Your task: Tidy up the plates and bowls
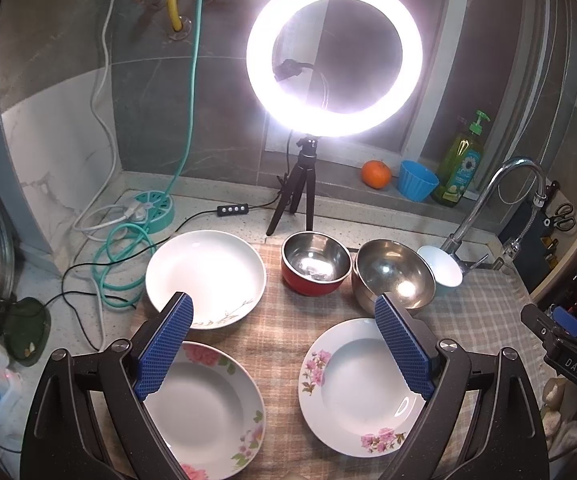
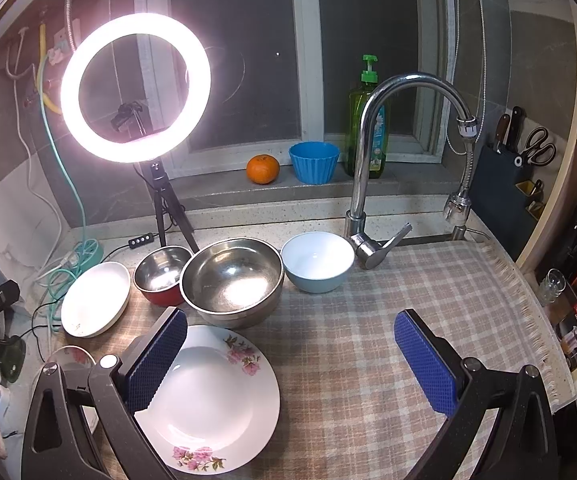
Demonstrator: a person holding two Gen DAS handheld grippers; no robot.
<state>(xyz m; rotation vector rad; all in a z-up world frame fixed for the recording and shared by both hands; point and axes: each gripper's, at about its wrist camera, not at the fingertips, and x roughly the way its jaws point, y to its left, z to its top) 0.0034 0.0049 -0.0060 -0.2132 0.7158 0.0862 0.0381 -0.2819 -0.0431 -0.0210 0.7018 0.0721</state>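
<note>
Two floral plates lie nearest on the checked cloth (image 2: 368,320): the left plate (image 1: 208,408) under the left claw (image 1: 284,344), the right plate (image 2: 212,400) under the right claw's (image 2: 290,360) left finger. Both claws gape, holding nothing. Farther off stand a white plate (image 1: 204,276), red bowl (image 1: 314,268) and steel bowl (image 1: 394,276), touching. Only the right view shows the whole blue bowl (image 2: 316,260) by the tap (image 2: 368,160); only the left shows the left plate fully.

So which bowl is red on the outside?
The small steel-lined bowl at the left end of the bowl row. The big bowl beside it is bare steel all over, and the third bowl is pale blue.
</note>
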